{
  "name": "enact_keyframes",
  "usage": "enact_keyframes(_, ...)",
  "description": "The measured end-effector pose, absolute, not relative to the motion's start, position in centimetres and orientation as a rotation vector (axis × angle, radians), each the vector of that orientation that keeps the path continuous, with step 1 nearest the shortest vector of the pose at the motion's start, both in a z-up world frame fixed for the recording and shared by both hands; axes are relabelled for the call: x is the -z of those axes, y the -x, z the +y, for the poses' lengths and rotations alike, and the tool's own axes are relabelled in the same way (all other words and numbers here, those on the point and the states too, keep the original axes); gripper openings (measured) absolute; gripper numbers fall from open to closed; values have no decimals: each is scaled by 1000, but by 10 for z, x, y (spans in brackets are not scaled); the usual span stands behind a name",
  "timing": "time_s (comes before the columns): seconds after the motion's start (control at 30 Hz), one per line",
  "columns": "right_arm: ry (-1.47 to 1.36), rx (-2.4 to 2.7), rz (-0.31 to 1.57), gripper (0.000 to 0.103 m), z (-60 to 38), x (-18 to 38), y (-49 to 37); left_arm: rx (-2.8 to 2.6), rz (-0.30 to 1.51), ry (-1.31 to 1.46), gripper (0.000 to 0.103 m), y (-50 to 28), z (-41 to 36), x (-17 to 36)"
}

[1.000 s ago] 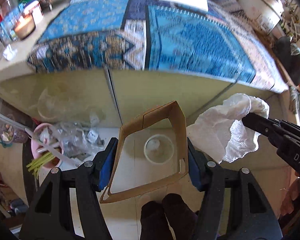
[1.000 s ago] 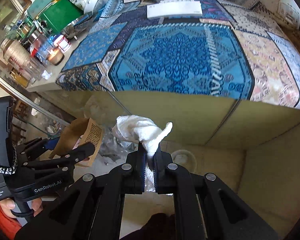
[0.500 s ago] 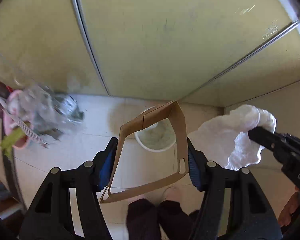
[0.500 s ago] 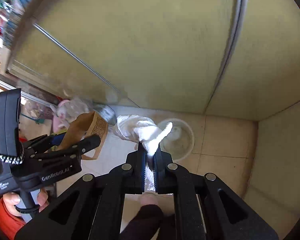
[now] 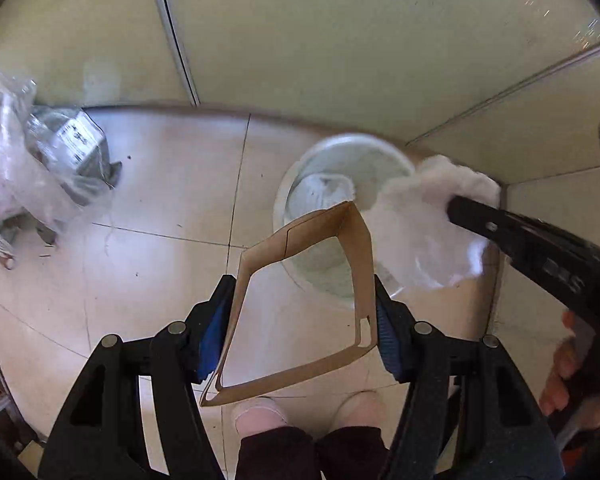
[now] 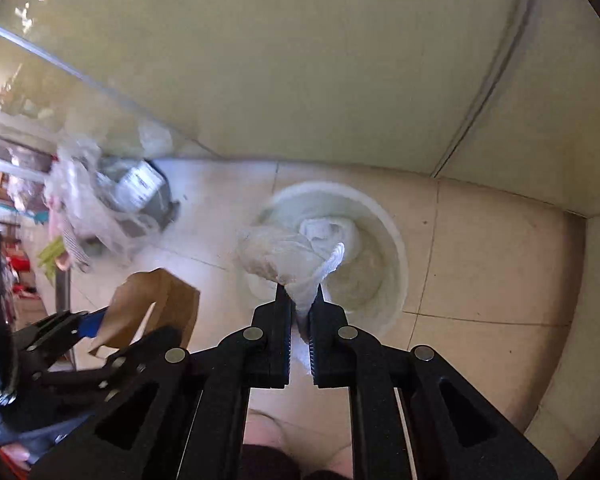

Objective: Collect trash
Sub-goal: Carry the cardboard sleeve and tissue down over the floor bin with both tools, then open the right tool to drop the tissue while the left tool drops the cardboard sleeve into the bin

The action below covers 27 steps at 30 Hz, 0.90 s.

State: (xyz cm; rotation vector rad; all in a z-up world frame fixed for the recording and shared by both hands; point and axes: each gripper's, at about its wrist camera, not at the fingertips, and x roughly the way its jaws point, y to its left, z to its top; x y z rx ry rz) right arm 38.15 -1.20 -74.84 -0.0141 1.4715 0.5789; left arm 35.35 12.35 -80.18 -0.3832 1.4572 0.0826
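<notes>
Plainly, both pieces of trash sit above the white bin (image 6: pixel 384 232), which stands on the tiled floor (image 5: pixel 152 200) close to the cabinet corner. The right gripper (image 6: pixel 299 296) has its jaws nearly closed on a tail of the white tissue (image 6: pixel 284 252); the bulk of the wad hangs over the bin's near-left rim rather than over its middle. The left gripper (image 5: pixel 300 316) is spread wide, its pads pressing the two sides of the brown cardboard sleeve (image 5: pixel 362 264), whose far end juts over the bin's near edge. A crumpled tissue already lies inside the bin.

Several things could go wrong. The tissue is light and loose, so if it is let go where it hangs, it may catch on the rim and slide to the floor beside the bin. It may also cling to the pads, since only a thin tail is pinched. The sleeve is hollow and flexible; more squeeze would likely collapse it, and it could spring out of the hold. Most of it is on the near side of the bin, so a release now would probably drop it short. The bin looks light, and a knock from either gripper might tip it toward the plastic bags (image 5: pixel 32 168) well to its left.
</notes>
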Motion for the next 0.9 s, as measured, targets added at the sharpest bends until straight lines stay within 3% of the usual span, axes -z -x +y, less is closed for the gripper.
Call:
enact_keyframes(0.1, 58, -577, 1507, 10, -4, 765, -382, -73, 1466, 387, 62, -352, 118, 820)
enact_keyframes(0.17, 87, -560, 1548, 22, -4, 775, -383, -67, 1467, 400, 62, -354, 116, 828)
enact_keyframes(0.27, 86, -539, 1545, 29, -13, 778, -383, -71, 1470, 391, 63, -358, 113, 837)
enact_keyframes(0.43, 37, -502, 1510, 29, -44, 762, -388, -53, 1462, 417, 63, -371, 106, 843)
enact_keyframes(0.57, 11, -467, 1453, 38, -64, 747, -392, -11, 1454, 422, 65, -386, 95, 853)
enact_keyframes(0.9, -41, -462, 1421, 39, -86, 723, -389, 50, 1486, 514, 66, -403, 81, 878)
